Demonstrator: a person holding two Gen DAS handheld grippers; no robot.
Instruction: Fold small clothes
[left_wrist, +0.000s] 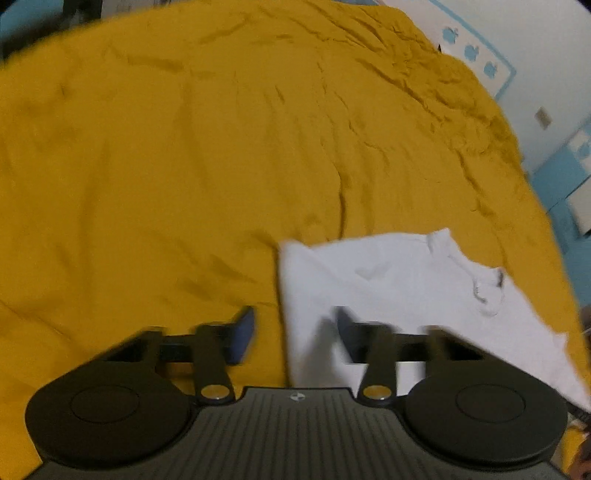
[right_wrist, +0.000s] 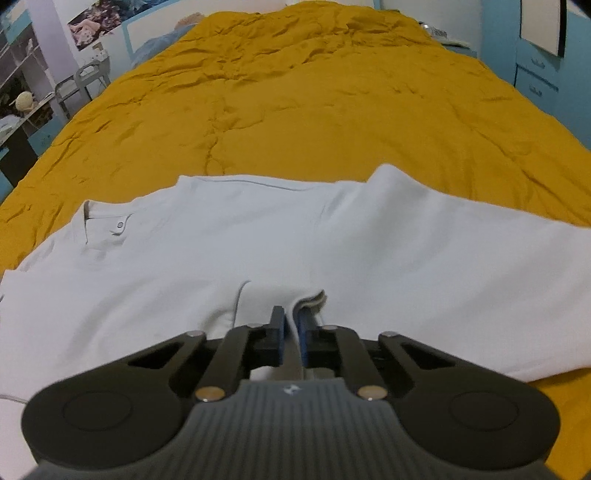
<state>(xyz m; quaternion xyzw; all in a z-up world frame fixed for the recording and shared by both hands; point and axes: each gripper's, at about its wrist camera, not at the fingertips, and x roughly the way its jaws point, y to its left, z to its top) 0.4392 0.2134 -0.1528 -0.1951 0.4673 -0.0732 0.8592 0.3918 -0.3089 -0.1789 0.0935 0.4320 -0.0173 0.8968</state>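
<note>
A white small shirt (right_wrist: 258, 251) lies spread on the mustard-yellow bedspread (right_wrist: 314, 110), its collar with a button at the left. My right gripper (right_wrist: 291, 325) is shut on a fold of the shirt's near edge, the cloth pinched between the blue pads. In the left wrist view the shirt (left_wrist: 399, 280) lies at the lower right on the bedspread (left_wrist: 184, 166). My left gripper (left_wrist: 295, 332) is open and empty, hovering over the shirt's left edge, one finger over yellow cloth, the other over white cloth. The view is blurred.
The bedspread is wrinkled and stretches far ahead. Blue drawers (right_wrist: 535, 74) stand at the right of the bed, shelves and a chair (right_wrist: 85, 81) at the left. A white wall with blue decorations (left_wrist: 480, 55) lies beyond the bed in the left wrist view.
</note>
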